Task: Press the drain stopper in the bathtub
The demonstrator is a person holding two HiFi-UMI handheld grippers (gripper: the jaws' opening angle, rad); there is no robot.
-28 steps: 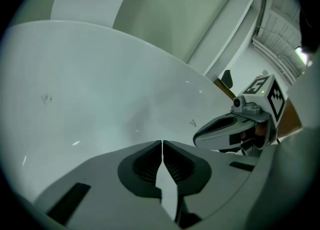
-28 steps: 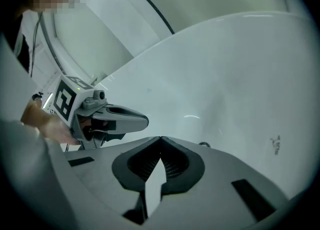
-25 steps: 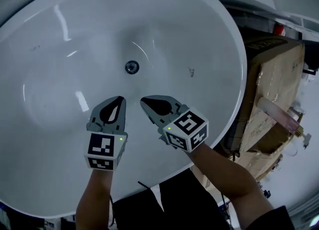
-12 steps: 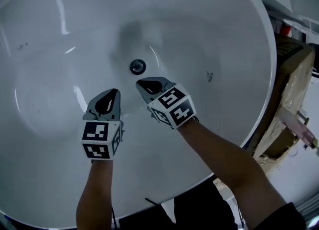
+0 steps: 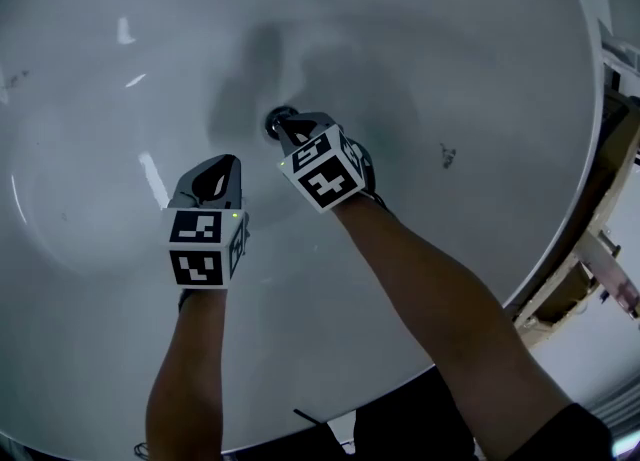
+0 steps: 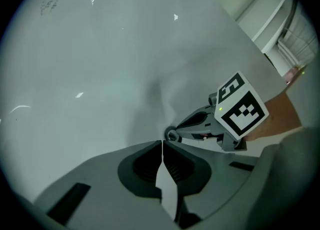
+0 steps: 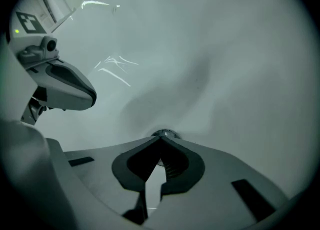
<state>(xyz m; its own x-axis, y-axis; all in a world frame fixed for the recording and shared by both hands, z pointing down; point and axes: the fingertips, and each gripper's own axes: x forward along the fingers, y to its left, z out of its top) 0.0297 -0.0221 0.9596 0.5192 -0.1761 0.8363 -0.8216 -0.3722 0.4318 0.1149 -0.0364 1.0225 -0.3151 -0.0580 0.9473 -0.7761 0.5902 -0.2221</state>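
Note:
A round metal drain stopper (image 5: 275, 120) sits in the floor of the white bathtub (image 5: 480, 59). My right gripper (image 5: 284, 125) is shut, and its tips rest right at the stopper, which peeks out just beyond the jaws as the stopper (image 7: 163, 134) in the right gripper view. My left gripper (image 5: 231, 161) is shut and empty, hanging over the tub floor to the left and nearer than the drain. In the left gripper view the stopper (image 6: 172, 135) shows just past my left gripper (image 6: 161, 141), with the right gripper (image 6: 176, 129) on it.
The tub's curved wall rises all around. Beyond the rim at the right stand cardboard boxes (image 5: 590, 249). A small dark mark (image 5: 445, 157) sits on the tub wall to the right of the drain.
The right gripper has moved forward and down until its tips reach the stopper. The left gripper has stayed about where it was. The head view has closed in on the tub floor.

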